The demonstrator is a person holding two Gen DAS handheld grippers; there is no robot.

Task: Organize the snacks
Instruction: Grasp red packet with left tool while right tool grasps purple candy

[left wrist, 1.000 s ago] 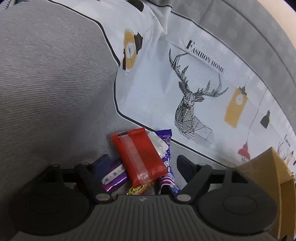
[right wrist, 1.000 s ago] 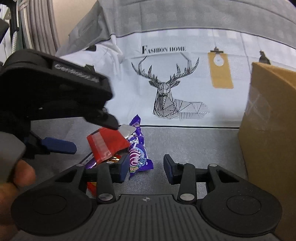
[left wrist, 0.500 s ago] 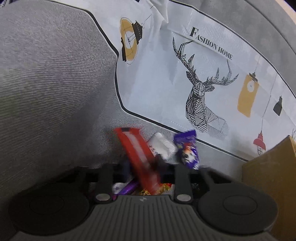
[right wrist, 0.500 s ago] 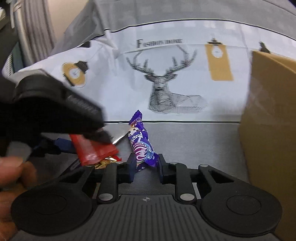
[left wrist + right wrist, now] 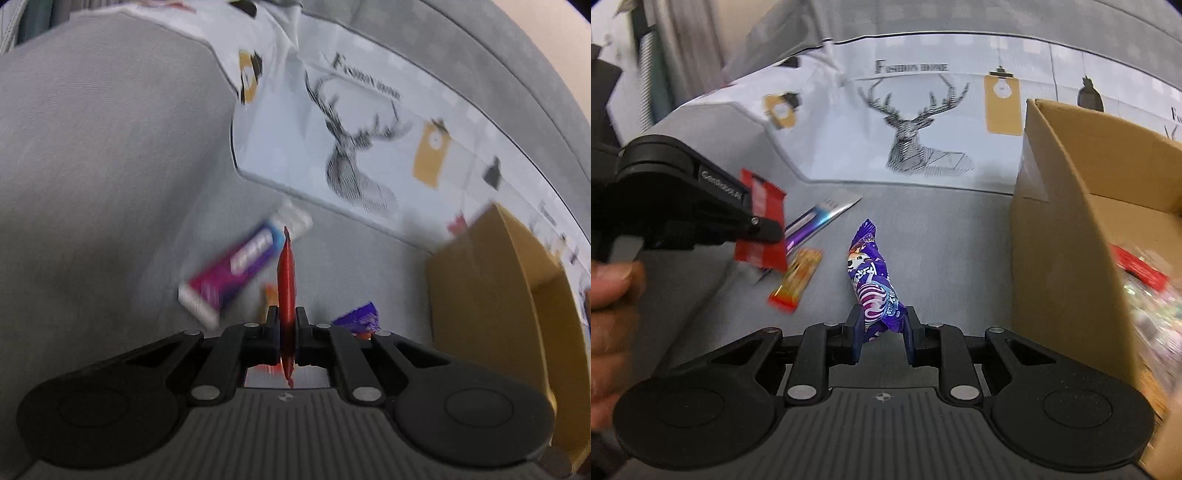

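Left wrist view: clamped edge-on between the left gripper (image 5: 287,325) pads, a flat red snack packet (image 5: 286,273), raised above the grey sofa seat (image 5: 110,184). Below it, blurred, a purple-and-silver snack bar (image 5: 242,264); at right, an open cardboard box (image 5: 495,280).

Right wrist view: pinched in the right gripper (image 5: 881,328), a purple candy wrapper (image 5: 871,284), just left of the box. Left on the seat, an orange packet (image 5: 798,280). Inside the box, blurred snacks.

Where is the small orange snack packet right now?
In the right wrist view the orange packet lies loose on the grey cushion, left of the purple candy in the right gripper, beside the silver-purple bar.
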